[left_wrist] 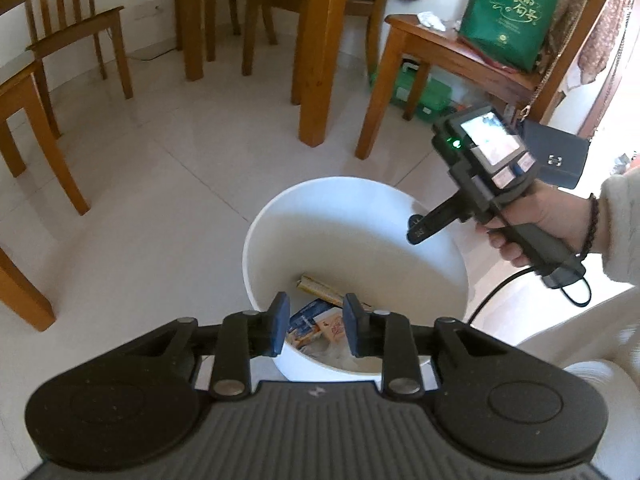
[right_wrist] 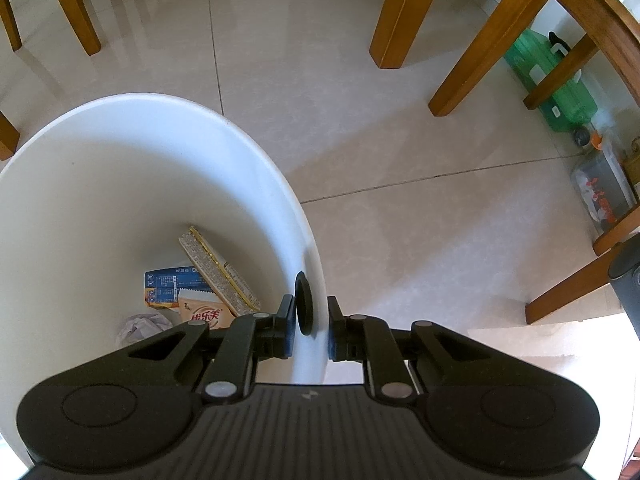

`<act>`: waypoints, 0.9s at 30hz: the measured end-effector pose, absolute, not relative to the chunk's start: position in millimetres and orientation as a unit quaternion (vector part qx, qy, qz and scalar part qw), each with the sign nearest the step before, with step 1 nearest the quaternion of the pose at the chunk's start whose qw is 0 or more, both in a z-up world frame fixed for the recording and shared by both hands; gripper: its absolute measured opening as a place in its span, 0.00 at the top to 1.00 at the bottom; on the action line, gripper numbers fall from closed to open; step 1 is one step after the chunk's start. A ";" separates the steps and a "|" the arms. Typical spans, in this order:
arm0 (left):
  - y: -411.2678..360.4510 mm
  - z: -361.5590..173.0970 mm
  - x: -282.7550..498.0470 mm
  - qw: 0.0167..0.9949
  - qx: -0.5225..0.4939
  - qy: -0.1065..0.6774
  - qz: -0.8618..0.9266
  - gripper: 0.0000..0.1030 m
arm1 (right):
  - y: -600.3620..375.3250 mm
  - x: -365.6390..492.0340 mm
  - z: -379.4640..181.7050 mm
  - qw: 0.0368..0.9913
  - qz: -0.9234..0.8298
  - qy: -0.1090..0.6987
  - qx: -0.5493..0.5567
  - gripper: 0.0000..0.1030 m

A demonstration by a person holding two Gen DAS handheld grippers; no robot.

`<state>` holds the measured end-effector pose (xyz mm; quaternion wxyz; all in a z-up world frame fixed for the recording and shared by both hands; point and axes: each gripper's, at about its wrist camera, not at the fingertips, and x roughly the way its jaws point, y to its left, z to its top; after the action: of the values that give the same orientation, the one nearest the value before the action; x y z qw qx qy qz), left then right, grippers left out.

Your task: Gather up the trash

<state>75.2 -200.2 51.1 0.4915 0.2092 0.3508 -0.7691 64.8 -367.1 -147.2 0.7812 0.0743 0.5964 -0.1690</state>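
Note:
A white round bin [left_wrist: 340, 180] stands on the tiled floor. Inside it lie a blue carton [right_wrist: 172, 282], a gold-edged flat box [right_wrist: 216, 276], a beige snack packet [right_wrist: 206, 314] and crumpled plastic [right_wrist: 140, 328]. My left gripper [left_wrist: 316, 328] hangs open over the bin's near rim with nothing between its fingers. A hand holds my right gripper [left_wrist: 418, 232] over the bin's right rim [right_wrist: 316, 264]. It is open [right_wrist: 312, 328]. A small black disc [right_wrist: 303, 304] sits edge-on against its left finger, apart from the right finger.
Wooden chair and table legs [left_wrist: 316, 80] ring the bin. A stool [left_wrist: 440, 52] at the right carries a green bag [left_wrist: 508, 12], with a green box [right_wrist: 560, 84] under it. A black cable [left_wrist: 492, 296] trails from the right gripper's handle. Bare tiles [right_wrist: 400, 160] lie beyond the bin.

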 end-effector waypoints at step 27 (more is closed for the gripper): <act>-216.1 -259.3 -6.6 0.541 0.231 0.577 -0.567 0.52 | -364.5 66.1 -148.7 0.785 -0.171 0.593 0.060 0.82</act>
<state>-6.6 -216.1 -259.3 0.5413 0.2311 0.5766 -0.5667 66.1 -364.5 -148.7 0.7846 0.0599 0.5931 -0.1706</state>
